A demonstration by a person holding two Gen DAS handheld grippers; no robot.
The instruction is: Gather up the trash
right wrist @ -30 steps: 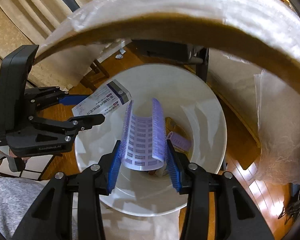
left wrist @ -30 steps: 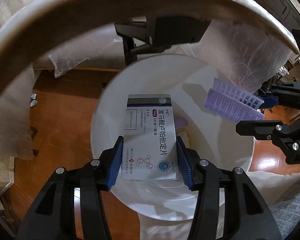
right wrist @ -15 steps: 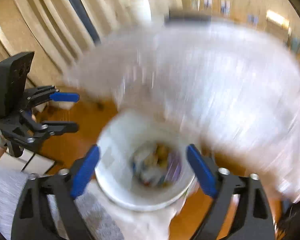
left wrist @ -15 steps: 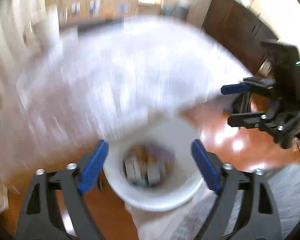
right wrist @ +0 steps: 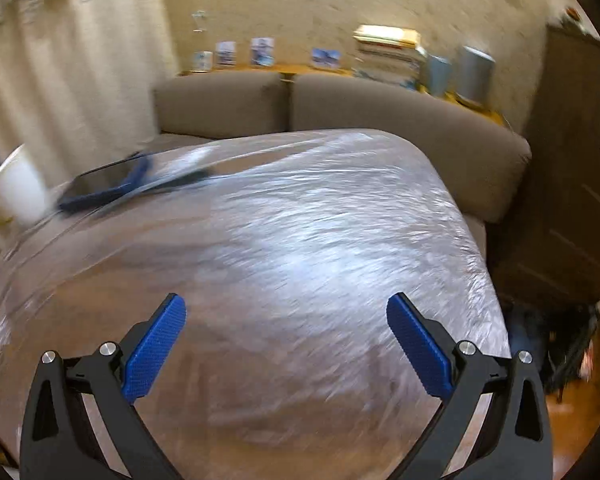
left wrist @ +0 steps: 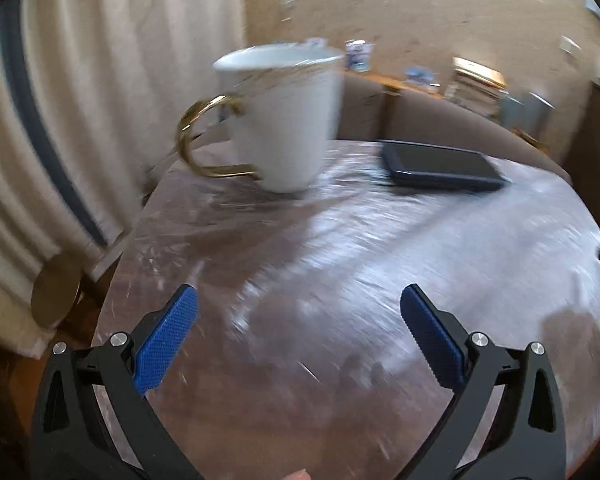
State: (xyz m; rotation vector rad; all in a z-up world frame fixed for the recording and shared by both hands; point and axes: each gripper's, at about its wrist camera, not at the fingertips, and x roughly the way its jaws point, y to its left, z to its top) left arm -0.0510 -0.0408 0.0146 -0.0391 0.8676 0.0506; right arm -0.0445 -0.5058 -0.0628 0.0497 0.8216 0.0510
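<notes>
My left gripper [left wrist: 298, 320] is open and empty above a round table covered in clear plastic film [left wrist: 340, 260]. My right gripper [right wrist: 286, 328] is open and empty above the same table [right wrist: 300, 240]. No trash item and no bin shows in either view. Both views are motion-blurred.
A white mug with a gold handle [left wrist: 284, 116] stands at the table's far left, also in the right wrist view [right wrist: 18, 188]. A dark flat device [left wrist: 440, 166] lies at the far side, blurred in the right wrist view [right wrist: 112, 184]. A brown sofa [right wrist: 340, 112] stands behind; curtains [left wrist: 60, 100] hang left.
Both grippers held items over the white bin a second ago: a medicine box on the left, a purple blister sheet on the right. Both opened, the items fell in, and the grippers swung up to the table.
</notes>
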